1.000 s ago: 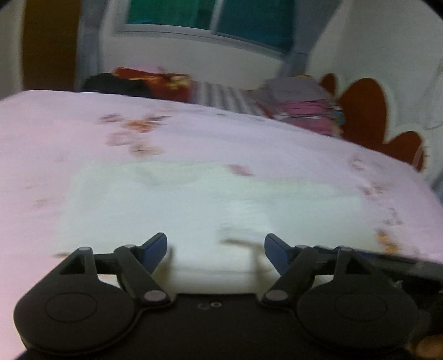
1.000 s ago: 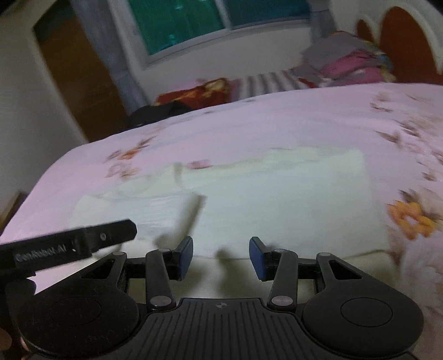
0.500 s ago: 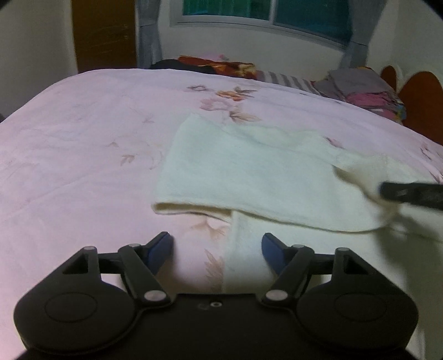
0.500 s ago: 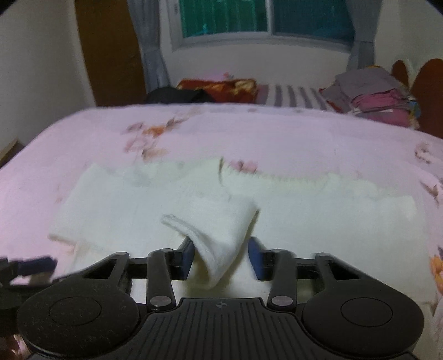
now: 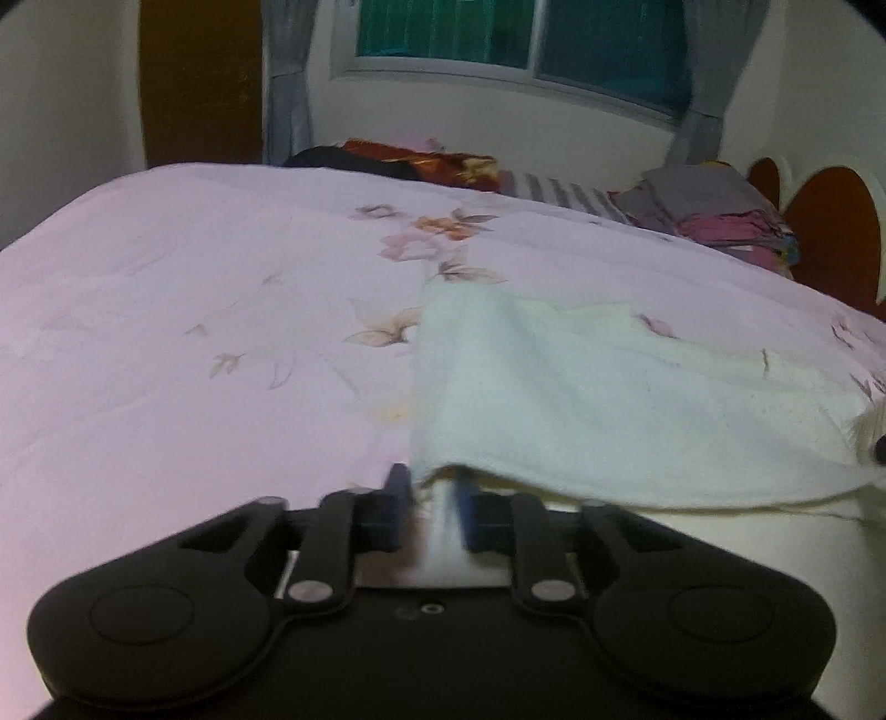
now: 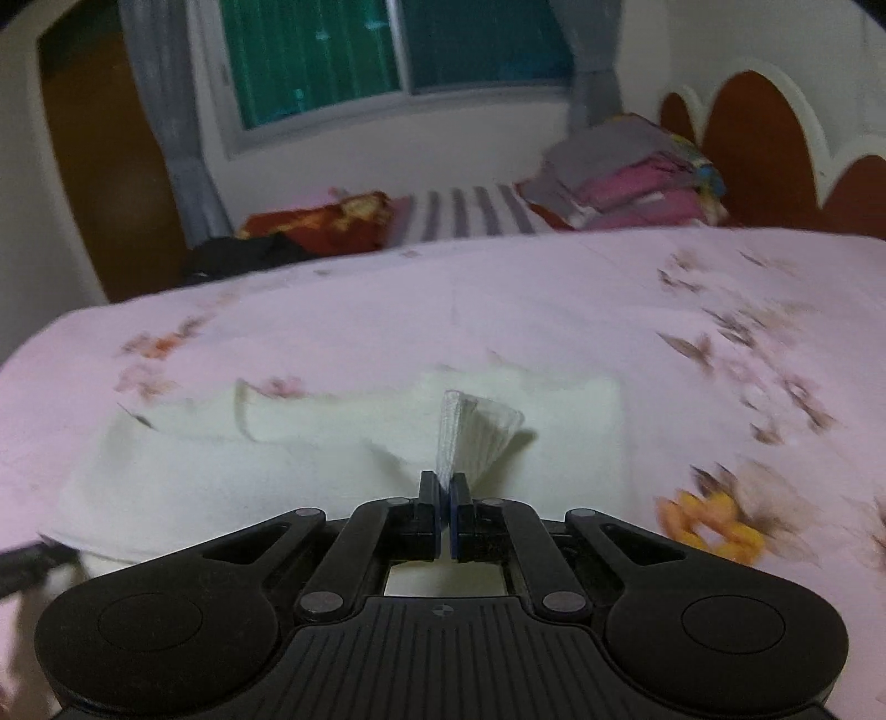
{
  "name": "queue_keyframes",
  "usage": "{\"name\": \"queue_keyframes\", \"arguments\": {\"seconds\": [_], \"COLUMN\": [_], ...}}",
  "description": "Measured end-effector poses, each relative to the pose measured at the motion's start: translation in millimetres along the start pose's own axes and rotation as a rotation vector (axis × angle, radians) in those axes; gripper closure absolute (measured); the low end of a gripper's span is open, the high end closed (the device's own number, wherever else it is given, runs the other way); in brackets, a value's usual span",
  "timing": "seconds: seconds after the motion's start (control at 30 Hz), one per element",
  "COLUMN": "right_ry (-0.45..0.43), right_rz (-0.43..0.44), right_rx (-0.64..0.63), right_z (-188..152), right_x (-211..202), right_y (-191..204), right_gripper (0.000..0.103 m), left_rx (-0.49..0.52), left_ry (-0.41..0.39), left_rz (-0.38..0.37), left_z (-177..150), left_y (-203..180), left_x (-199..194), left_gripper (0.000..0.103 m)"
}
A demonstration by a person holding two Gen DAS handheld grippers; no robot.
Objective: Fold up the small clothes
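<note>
- A cream-white garment [image 6: 310, 471] lies spread on a bed covered by a pink floral sheet [image 5: 221, 310], part of it already turned over on itself
- The right gripper [image 6: 443, 512] has its jaws pressed together on a lifted fold of the garment, which fans upward from between the blue pads [image 6: 457, 501]
- The left gripper [image 5: 429, 507], its jaws having just been closing, stands nearly drawn together at the near left corner of the garment; cloth sits between the blurred fingers [image 5: 396, 501] and the folded edge drapes just above them, though the blur hides whether the pads actually press on it
- In the right wrist view, the dark tip of the left gripper shows at the lower left edge, beside the garment
- At the far side of the bed sit a stack of folded clothes [image 6: 626, 177] by the scalloped red-brown headboard [image 6: 764, 144], a striped cloth [image 6: 465, 213], and a red patterned bundle [image 6: 326, 219] under the window [image 6: 387, 50]
</note>
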State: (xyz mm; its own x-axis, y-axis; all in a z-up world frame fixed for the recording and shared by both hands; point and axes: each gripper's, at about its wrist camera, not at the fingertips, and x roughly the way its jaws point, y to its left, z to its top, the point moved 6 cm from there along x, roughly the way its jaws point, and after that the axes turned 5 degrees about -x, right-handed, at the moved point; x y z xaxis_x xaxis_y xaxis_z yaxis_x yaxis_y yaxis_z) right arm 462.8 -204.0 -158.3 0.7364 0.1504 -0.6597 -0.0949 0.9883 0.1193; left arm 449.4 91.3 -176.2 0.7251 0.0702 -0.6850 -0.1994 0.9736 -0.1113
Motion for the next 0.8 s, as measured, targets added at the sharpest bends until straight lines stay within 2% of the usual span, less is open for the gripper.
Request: {"name": "queue_keyframes", "arguments": {"seconds": [0.13, 0.27, 0.43, 0.53, 0.7, 0.77, 0.8], "right_ry": [0.045, 0.066, 0.066, 0.073, 0.06, 0.049, 0.04], "right_rz": [0.014, -0.037, -0.029, 0.016, 0.018, 0.016, 0.006], "right_rx": [0.079, 0.109, 0.105, 0.136, 0.175, 0.187, 0.185], "right_z": [-18.0, -28.4, -29.3, -29.0, -19.6, -15.7, -14.4], "right_x": [3.3, 7.3, -2.3, -4.0, -2.2, -4.2, -7.3], "right_y": [-21.6, -33.4, -38.6, -40.2, -46.5, -50.0, -51.7], "right_gripper": [0.101, 0.101, 0.101, 0.1, 0.1, 0.085, 0.057], "left_rx": [-0.014, 0.015, 0.022, 0.046, 0.04, 0.045, 0.045], "left_ry": [0.005, 0.011, 0.024, 0.031, 0.041, 0.04, 0.04], "left_rz": [-0.002, 0.002, -0.001, 0.003, 0.001, 0.003, 0.004], "left_z": [-0.4, -0.9, 0.9, 0.6, 0.1, -0.2, -0.3], "left_y": [1.5, 0.2, -0.4, -2.1, -1.1, -1.7, -1.8], "left_x": [1.9, 3.0, 2.7, 2.8, 4.2, 4.1, 4.0], "left_gripper": [0.093, 0.093, 0.093, 0.093, 0.093, 0.093, 0.093]}}
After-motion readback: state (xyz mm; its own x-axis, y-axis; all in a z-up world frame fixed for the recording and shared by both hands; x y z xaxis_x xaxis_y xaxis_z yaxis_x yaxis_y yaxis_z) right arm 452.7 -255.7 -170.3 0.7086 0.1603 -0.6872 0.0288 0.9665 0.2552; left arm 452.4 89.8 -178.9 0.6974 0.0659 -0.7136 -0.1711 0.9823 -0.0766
